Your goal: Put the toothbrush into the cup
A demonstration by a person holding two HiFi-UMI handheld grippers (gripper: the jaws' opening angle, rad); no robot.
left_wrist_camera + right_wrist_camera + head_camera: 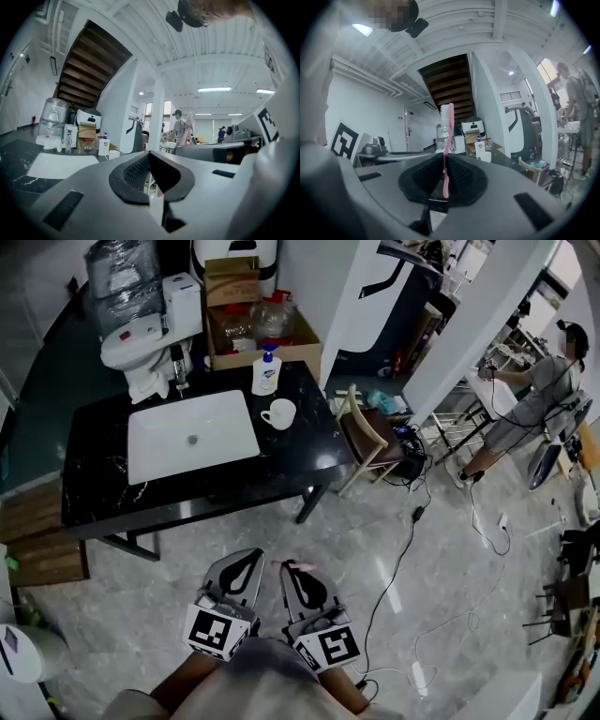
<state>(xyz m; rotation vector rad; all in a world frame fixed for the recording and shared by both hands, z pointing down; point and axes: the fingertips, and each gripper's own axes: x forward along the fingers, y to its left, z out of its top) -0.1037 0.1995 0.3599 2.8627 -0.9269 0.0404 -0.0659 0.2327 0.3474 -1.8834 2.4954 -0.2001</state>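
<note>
Here the right gripper is clenched on the pink toothbrush. The pads pinch the lower part of the handle. In the right gripper view the brush stands upright across the jaws, with its white bristle head well above them and the handle end just below the pinch. The left gripper sits just beside the right one, on its left. Its jaws are pressed together at the tips with nothing between them. Both grippers point level toward the black counter, which lies well ahead of them. The white cup stands upright on that counter, ahead of the right gripper and well apart from the toothbrush. It is just right of the white sink, with a soap bottle beyond it.
</note>
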